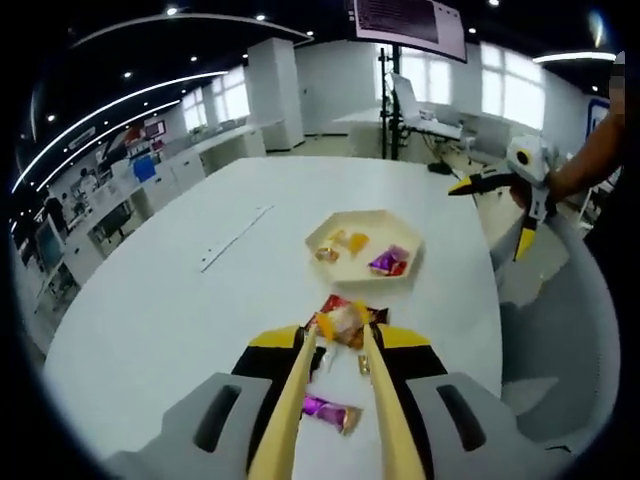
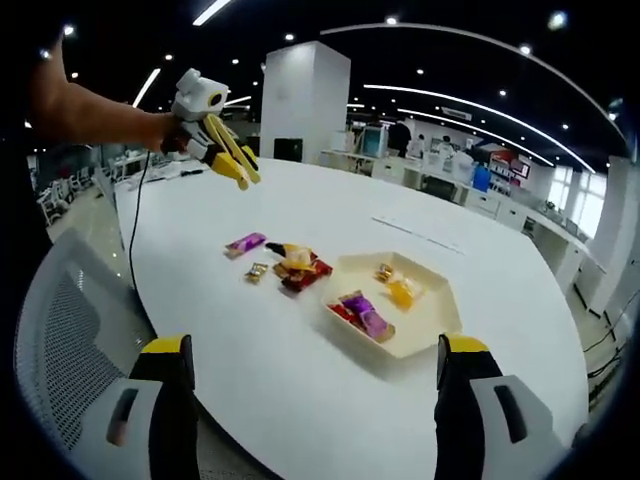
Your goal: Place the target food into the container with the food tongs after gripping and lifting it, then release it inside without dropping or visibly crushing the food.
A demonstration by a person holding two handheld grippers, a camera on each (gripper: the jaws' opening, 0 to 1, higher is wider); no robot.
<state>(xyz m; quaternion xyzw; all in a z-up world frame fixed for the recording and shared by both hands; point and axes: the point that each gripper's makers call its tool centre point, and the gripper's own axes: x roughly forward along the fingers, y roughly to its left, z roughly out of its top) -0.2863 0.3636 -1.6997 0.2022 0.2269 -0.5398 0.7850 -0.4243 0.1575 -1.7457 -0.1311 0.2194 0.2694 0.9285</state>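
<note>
Left hand-held gripper jaws nearly closed; right hand-held gripper jaws spread wide.

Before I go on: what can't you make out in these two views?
- Left gripper view: whether the tongs actually pinch a candy; their tips overlap the snack pile.
- Right gripper view: the left gripper is too small to show any candy held.
- Both views: wrapper labels in the tray are too small.
- Right gripper: jaw tips cut off by the bottom edge.
</note>
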